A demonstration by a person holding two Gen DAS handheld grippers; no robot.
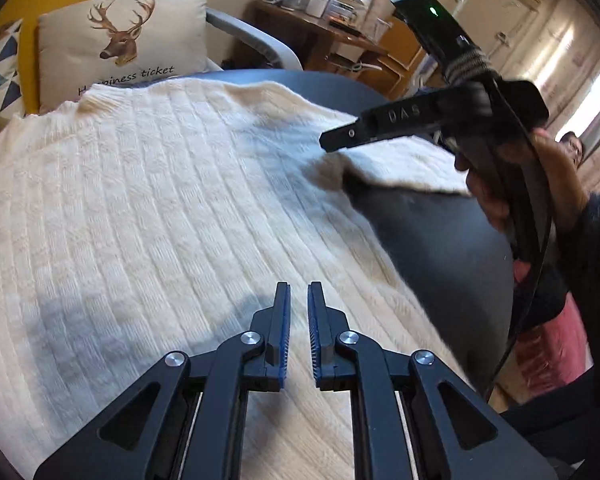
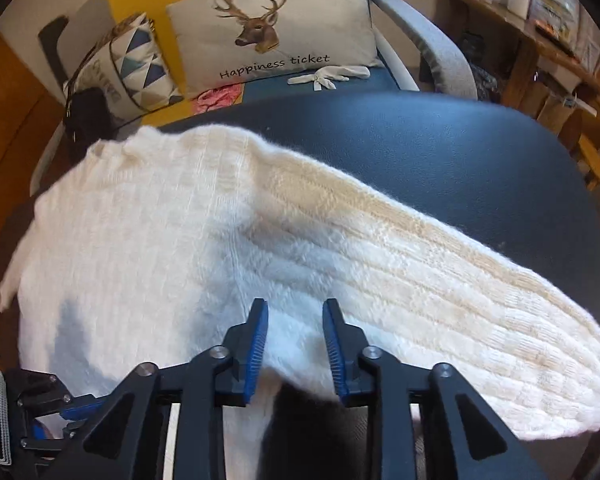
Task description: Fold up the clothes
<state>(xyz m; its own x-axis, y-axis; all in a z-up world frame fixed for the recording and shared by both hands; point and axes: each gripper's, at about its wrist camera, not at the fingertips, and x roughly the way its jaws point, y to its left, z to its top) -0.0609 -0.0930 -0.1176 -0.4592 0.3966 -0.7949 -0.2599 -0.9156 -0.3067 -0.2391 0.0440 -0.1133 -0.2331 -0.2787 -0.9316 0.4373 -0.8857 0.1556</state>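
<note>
over the dark round leather-look table (image 2: 460, 152), a cream ribbed knit sweater (image 1: 148, 200) lies spread flat, collar end toward the deer-print cushion (image 2: 276, 28) on the grey armchair (image 2: 428, 44). one sleeve (image 2: 440, 280) runs out to my right across the table, its cuff reaching the near edge.

my left gripper (image 1: 299, 300) hovers low over the sweater body near the hem side, jaws at a narrow gap, nothing between the blue pads. my right gripper (image 2: 295, 320) sits over the spot where the sleeve meets the body, jaws moderately wide, empty; in the left view it hangs above the sleeve edge, not touching cloth as far as i can tell.

judgement: sweater is flat with the sleeve out, so it fits either a laid-out garment awaiting a sleeve fold or one just smoothed; can't settle which. for a clean fold: pinch only the top layer at the sleeve edge, close fully on the thick knit since it's fluffy and slips, lift low, carry the sleeve across the body in one arc, keep the left side pinning the body so the ribs don't drag or bunch. the cuff is close to the table edge, so it could slide off.
</note>
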